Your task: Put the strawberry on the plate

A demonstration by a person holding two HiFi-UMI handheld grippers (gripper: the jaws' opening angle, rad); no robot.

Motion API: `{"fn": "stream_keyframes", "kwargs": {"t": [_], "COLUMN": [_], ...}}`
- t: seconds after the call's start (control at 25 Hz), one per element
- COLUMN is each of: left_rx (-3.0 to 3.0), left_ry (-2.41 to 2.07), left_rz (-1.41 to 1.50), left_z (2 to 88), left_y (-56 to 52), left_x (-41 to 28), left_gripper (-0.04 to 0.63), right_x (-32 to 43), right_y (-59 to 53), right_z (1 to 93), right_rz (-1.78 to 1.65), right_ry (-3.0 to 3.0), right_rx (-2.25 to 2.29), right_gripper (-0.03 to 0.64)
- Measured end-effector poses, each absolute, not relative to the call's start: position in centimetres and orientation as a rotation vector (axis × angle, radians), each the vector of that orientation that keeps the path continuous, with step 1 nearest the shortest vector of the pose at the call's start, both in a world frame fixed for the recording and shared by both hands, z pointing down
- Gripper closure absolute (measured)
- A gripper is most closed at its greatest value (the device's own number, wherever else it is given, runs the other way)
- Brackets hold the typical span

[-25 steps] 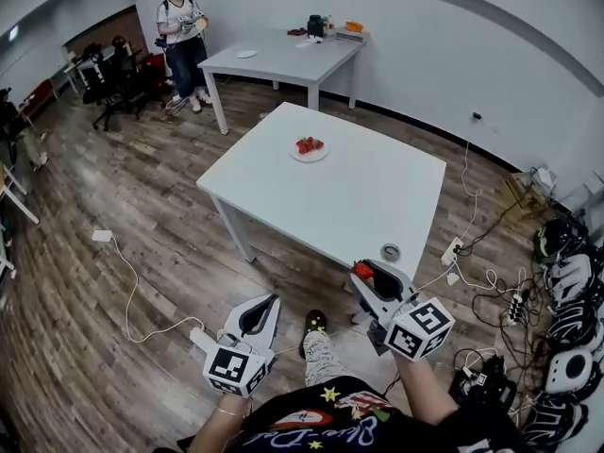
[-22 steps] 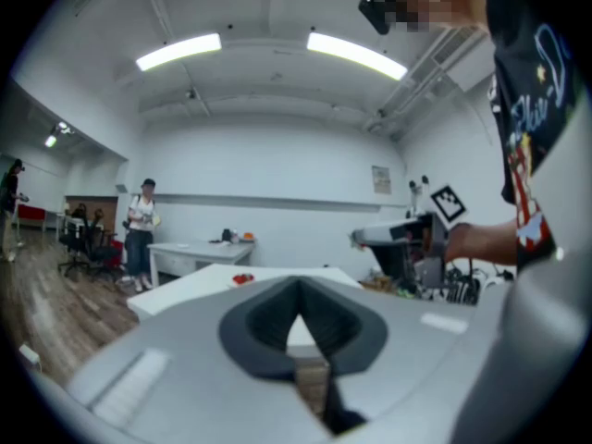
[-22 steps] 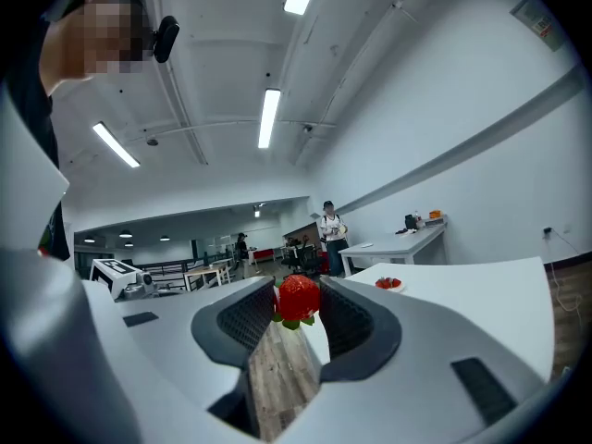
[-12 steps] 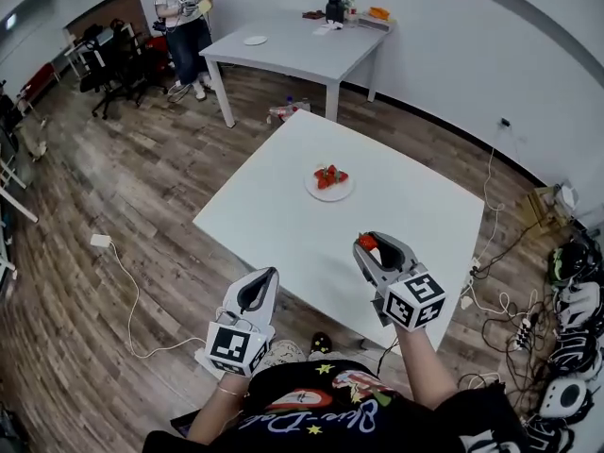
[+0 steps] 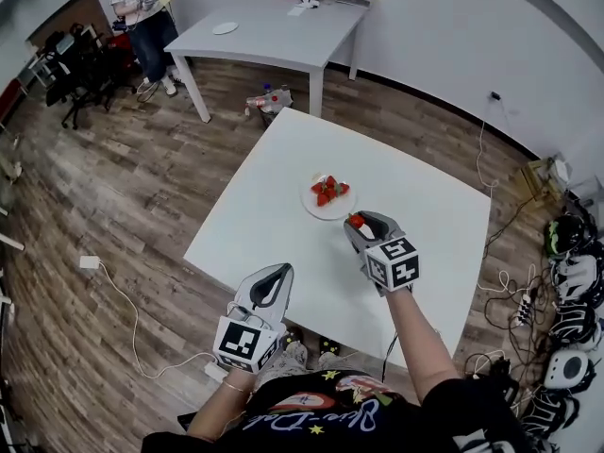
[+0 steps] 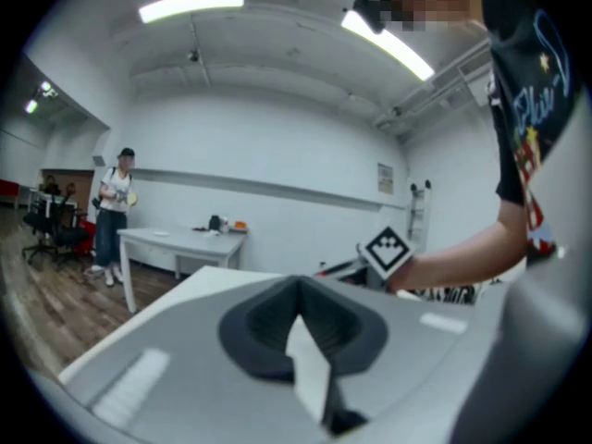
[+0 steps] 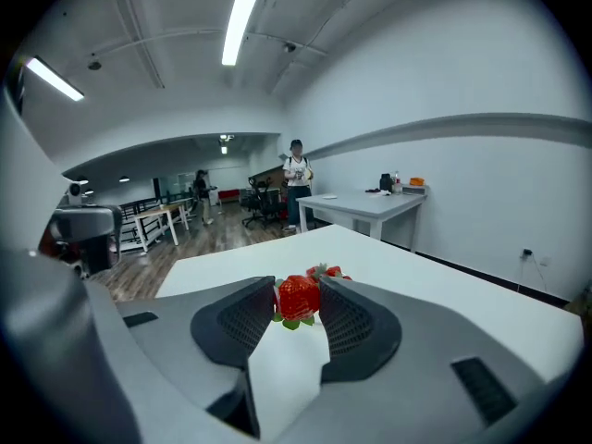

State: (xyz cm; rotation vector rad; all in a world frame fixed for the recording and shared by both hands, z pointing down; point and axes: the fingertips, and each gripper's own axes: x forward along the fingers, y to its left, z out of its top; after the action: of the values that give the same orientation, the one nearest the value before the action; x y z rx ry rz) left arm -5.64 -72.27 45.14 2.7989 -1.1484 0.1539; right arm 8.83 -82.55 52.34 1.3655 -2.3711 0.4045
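The right tongs (image 5: 360,223), clamped on the small red strawberry (image 7: 298,298), have advanced over the white bench (image 5: 274,229) to just beside the round white plate (image 5: 315,212), so placement looks close; the left tongs (image 5: 279,272) hang closed, empty.

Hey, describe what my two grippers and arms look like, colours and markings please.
Both the left gripper and right gripper have pale grey bodies with black ribbed pads inside. Each carries a white cube printed with black square markers. The person wears a black short-sleeved T-shirt with colourful print, and a thin bracelet on the left wrist.
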Motion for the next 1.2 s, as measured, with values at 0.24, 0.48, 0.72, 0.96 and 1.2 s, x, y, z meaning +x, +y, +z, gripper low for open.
{"fn": "stream_keyframes", "kwargs": {"t": [0.24,0.48,0.72,0.96,1.2], "left_rx": [2.721,2.625,2.618,2.632,2.723], "left_ry": [-1.059,-1.075,-1.104,-1.118,-1.16], "left_rz": [0.178,0.216,0.218,0.202,0.142], "left_z": [47.2,49.2,49.3,48.4,45.2], "left_y": [-74.8,-75.6,-76.8,-76.8,-76.6], "left_x": [-5.5,-7.3,-7.8,-8.1,-7.6], "left_gripper": [0.597,0.597,0.597,0.597,0.597], "right_x": [8.6,7.9,7.3,8.3,8.9], "right_y": [-89.0,-91.8,-92.1,-91.0,-84.0], "right_z": [58.0,62.2,63.4,58.4,50.1], "right_rz": [0.47,0.477,0.517,0.44,0.52], "right_ry": [-2.237,-2.128,-2.135,-2.224,-2.501], "right_rx": [1.314,1.222,1.153,1.324,1.458], "right_gripper": [0.466,0.466,0.466,0.465,0.468]}}
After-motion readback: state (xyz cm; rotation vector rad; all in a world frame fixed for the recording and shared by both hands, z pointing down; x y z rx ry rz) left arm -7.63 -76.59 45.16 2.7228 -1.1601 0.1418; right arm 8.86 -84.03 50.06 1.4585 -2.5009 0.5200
